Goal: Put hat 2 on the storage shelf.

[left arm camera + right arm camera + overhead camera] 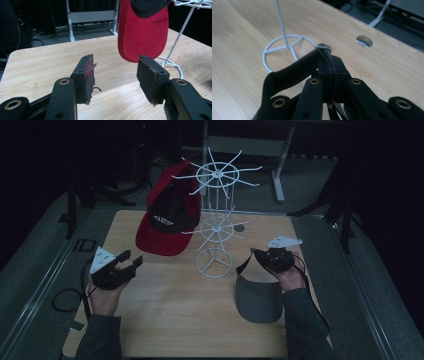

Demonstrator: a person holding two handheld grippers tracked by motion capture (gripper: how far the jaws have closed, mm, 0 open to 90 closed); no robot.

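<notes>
High view: the right gripper point(274, 256) pinches the black strap point(287, 72) of the grey visor point(259, 297), whose brim hangs below it toward the person over the table point(170, 320). The left gripper point(131, 261) rests spread and empty. Ahead and left of the visor stands the white wire rack point(216, 220), a red cap point(167, 215) on its far left prong, so I judge the right hand nearer a free prong.

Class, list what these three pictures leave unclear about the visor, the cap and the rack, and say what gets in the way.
- Grey visor: in the right gripper view the right gripper pinches its black strap; the brim is cut off below.
- Red cap: white lettering in the high view, too small and dim.
- White rack: which prong carries the cap; the cap covers it.
</notes>
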